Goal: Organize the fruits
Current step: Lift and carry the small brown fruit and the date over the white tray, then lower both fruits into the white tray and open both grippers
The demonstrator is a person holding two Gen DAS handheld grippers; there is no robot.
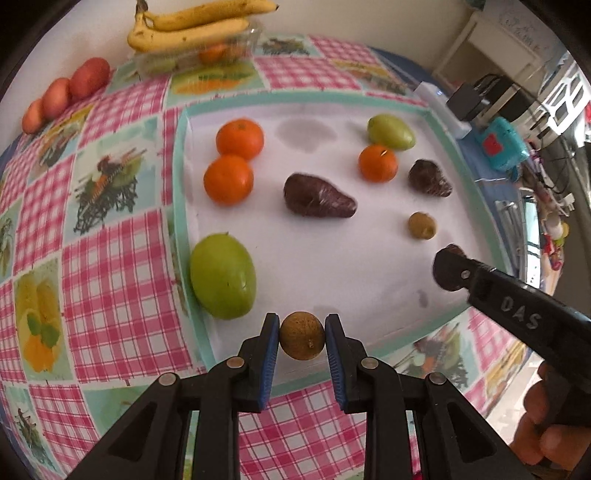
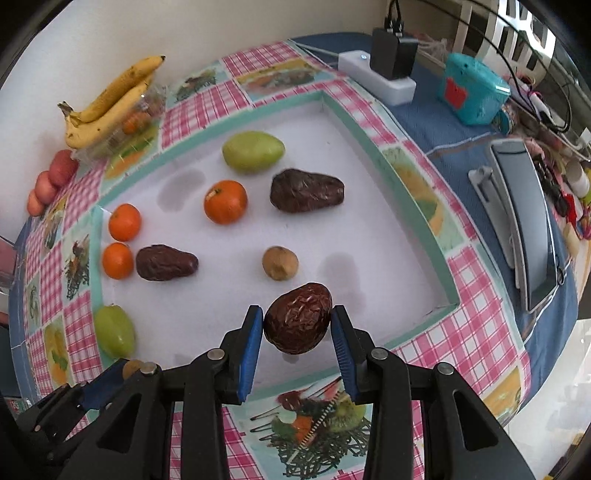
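Two grippers work over a white tray (image 1: 314, 258) with a mint-green rim, set on a pink checked tablecloth (image 1: 122, 258) printed with fruit.

From the left wrist view, we see the left gripper (image 1: 302, 341) with its blue pads pinching a small round tan-brown fruit (image 1: 302, 339) above the tray's near edge. Just left of it lies a large green oval fruit (image 1: 222, 275). Farther back sit two mandarins touching each other (image 1: 232, 162), a third orange mandarin (image 1: 378, 163), a long wrinkled dark-brown date (image 1: 317, 201), a second dark date (image 1: 429, 178), a smaller green fruit (image 1: 390, 132) and another small tan fruit (image 1: 422, 225). Yellow bananas (image 1: 192, 27) rest on a clear plastic box beyond the tray.

From the right wrist view, we see the right gripper (image 2: 297, 328), its jaws clamped on a glossy, wrinkled dark-red date (image 2: 297, 323) held above the tray's near part. The left gripper shows at lower left.
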